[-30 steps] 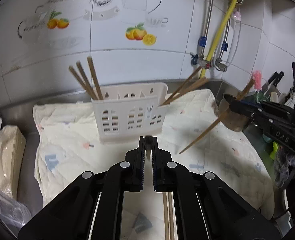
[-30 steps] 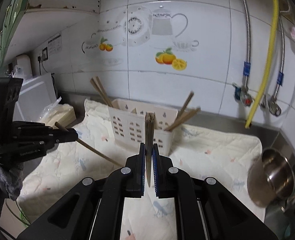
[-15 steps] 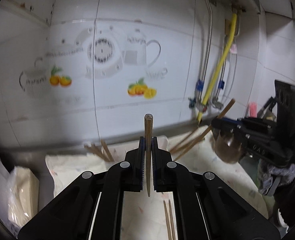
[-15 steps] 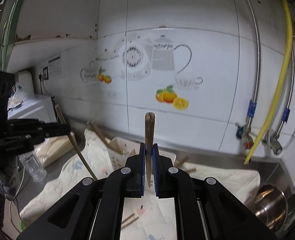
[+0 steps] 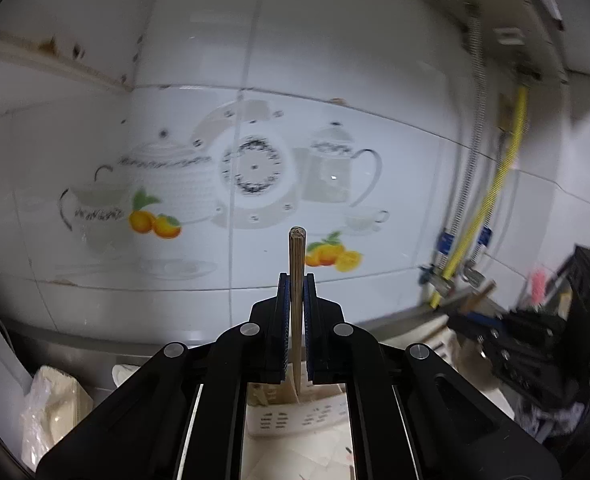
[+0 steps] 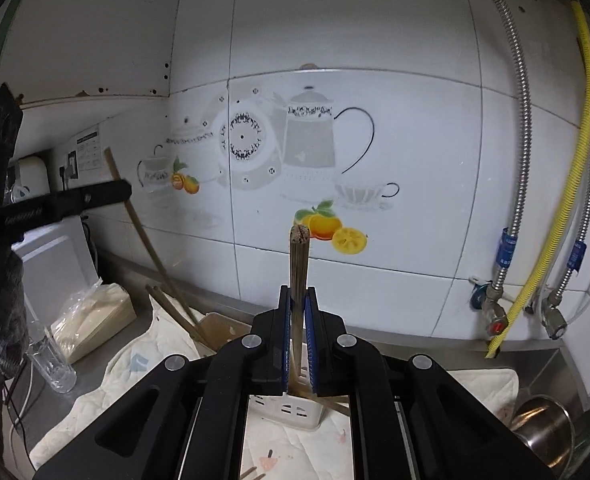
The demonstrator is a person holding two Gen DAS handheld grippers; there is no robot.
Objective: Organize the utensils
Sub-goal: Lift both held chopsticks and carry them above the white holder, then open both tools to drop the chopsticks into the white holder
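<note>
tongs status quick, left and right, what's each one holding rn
Left tongs: closed on a wooden chopstick, standing upright between the pads.
Right tongs: closed on another wooden chopstick, also upright.

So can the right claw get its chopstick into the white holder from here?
Probably yes. The right claw is shut on its chopstick, and the white holder sits just below and ahead. Nothing shows between them, though chopsticks already lean in the holder's left end.

Two tongs (image 5: 296,288) (image 6: 298,300), each gripping one chopstick (image 5: 297,264) (image 6: 299,260) (others blurred); one holder (image 6: 287,408).
</note>
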